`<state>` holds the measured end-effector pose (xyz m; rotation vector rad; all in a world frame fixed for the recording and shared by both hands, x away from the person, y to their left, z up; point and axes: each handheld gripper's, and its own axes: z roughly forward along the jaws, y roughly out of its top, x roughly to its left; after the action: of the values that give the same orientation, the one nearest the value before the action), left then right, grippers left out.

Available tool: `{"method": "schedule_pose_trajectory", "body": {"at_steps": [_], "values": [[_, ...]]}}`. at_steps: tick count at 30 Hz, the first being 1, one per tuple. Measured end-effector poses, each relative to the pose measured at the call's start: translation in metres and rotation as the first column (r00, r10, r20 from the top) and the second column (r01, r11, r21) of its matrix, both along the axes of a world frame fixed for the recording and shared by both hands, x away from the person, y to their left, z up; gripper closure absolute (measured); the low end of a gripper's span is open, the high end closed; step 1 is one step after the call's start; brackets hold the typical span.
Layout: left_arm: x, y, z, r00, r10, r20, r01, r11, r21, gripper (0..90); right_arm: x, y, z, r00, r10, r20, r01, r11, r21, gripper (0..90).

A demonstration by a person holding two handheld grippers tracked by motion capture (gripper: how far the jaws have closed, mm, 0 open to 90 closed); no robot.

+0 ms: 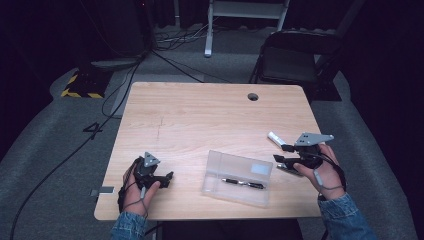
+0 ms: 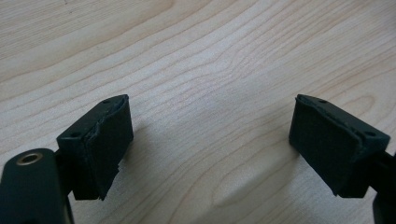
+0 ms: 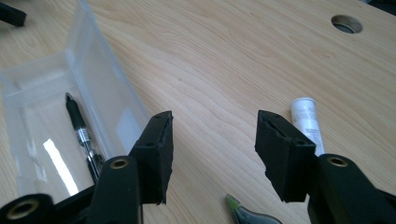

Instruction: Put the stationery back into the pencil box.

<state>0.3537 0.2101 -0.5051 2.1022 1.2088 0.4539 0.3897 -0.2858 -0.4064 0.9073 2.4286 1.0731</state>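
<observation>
- A clear plastic box is seen lying open on the near half of the wooden table, between the two grippers.
- A black pen with a silver band is seen lying flat on the bottom of the box, along its length; in the right gripper view the pen is found to the left of the jaws, behind the box's clear wall.
- The right gripper is held in the person's right hand, just to the right of the box, low over the table; its jaws are set apart with bare wood between them, and nothing is gripped.
- A white tube is seen on the table just beyond the right jaw, and a dark, green-tipped item, perhaps a marker, is partly seen at the bottom edge.
- The left gripper is held in the left hand to the left of the box, apart from it; its jaws are spread wide over bare wood, and nothing is held.
- A round hole is seen near the table's far edge.
- A folding chair is seen on the floor beyond the table.
</observation>
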Motion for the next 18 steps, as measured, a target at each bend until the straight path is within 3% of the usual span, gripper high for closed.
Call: {"method": "schedule_pose_trajectory", "body": {"at_steps": [6, 12, 18], "values": [[0.000, 0.000, 0.000, 1.0000, 0.001, -0.001, -0.001, 1.0000, 0.000, 14.0, 0.004, -0.009, -0.003, 0.9992, -0.022, -0.033, 0.020, 0.999, -0.040, 43.2], [0.001, -0.001, 0.000, 1.0000, 0.002, -0.001, -0.002, 1.0000, 0.001, 14.0, 0.008, -0.016, -0.013, 0.9966, -0.042, -0.071, 0.033, 0.991, -0.128, 41.2], [0.001, -0.001, 0.000, 1.0000, 0.002, -0.001, -0.002, 1.0000, 0.002, 14.0, 0.012, -0.021, -0.020, 0.9933, -0.049, -0.105, 0.033, 0.988, -0.150, 39.9]]}}
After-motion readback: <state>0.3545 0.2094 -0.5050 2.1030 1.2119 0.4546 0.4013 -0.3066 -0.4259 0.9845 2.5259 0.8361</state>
